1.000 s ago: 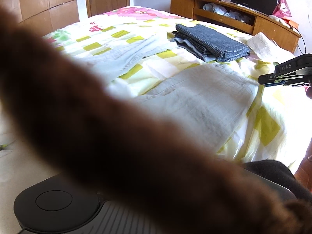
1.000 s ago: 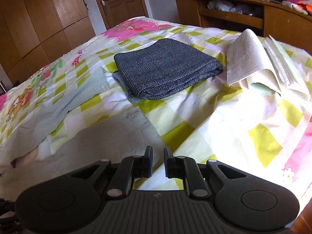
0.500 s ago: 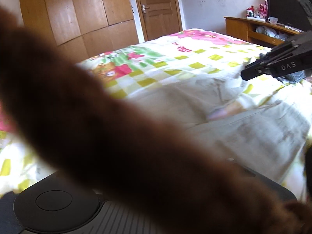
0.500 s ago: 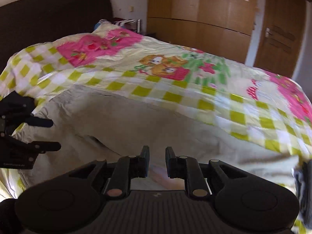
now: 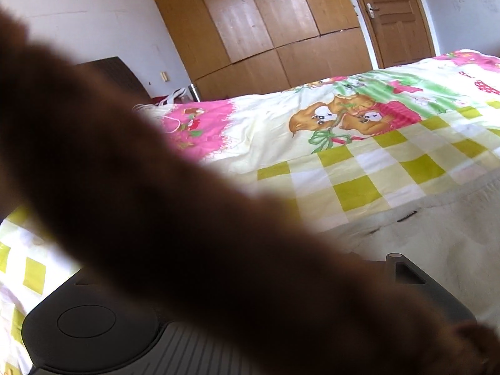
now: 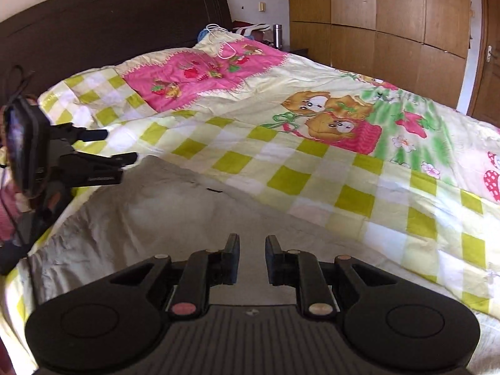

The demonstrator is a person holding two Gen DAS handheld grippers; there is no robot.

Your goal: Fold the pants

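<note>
Pale grey pants lie spread flat on the patterned bedspread; their upper edge with a dark slit shows in the left wrist view. My right gripper hovers low over the pants, open, with nothing between its fingers. At the left of the right wrist view, my left gripper hangs just above the pants' far left corner, its two fingers apart and empty. A blurred brown strand crosses the left wrist lens and hides that gripper's fingers there.
A dark headboard runs behind the bed, and wooden wardrobes and a door stand along the far wall. A white cable lies on the pink pillow end. A metal flask stands beside the bed.
Both views have swung left, away from the dresser, the folded dark pants and the paper, toward the headboard end. Both grippers now sit over the grey pants' left part.
</note>
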